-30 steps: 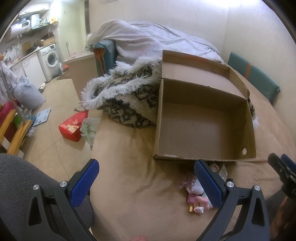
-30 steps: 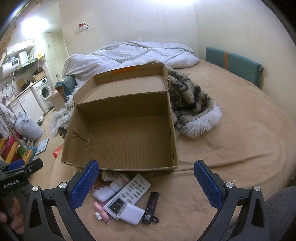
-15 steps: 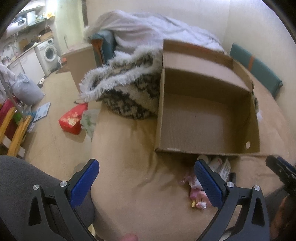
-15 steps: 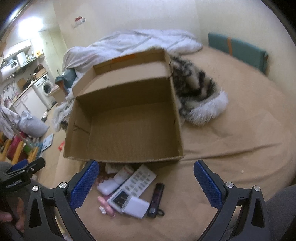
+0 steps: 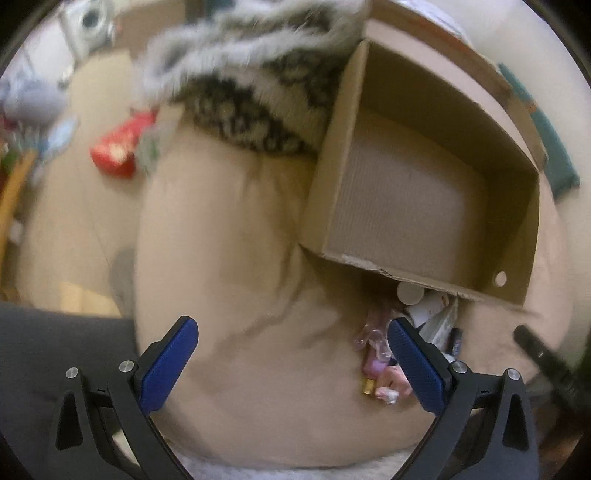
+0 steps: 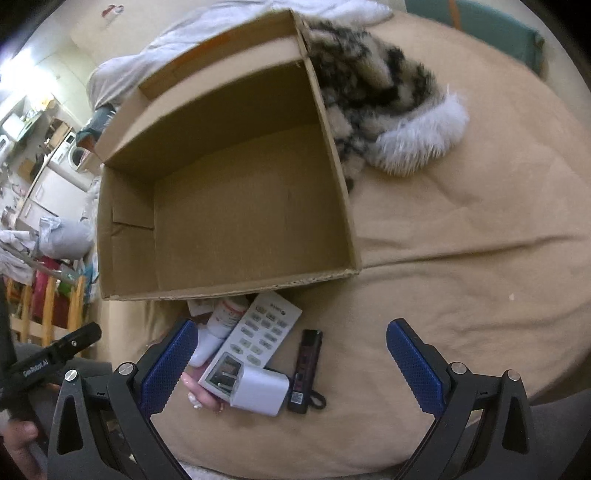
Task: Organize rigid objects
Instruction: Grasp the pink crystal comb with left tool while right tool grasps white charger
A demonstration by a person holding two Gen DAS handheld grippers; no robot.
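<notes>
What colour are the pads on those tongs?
Blue pads on black arms, clearest in the right wrist view.

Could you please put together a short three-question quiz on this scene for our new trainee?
1. True or false: the cardboard box already holds some of the small items.
2. Which item lies nearest the right gripper? A) the black stick-shaped device B) the furry blanket C) the green cushion
3. Fill in: the white plug adapter rests partly on the ____.

Key: 1 false, the box is empty; 2 A; 3 remote control.
</notes>
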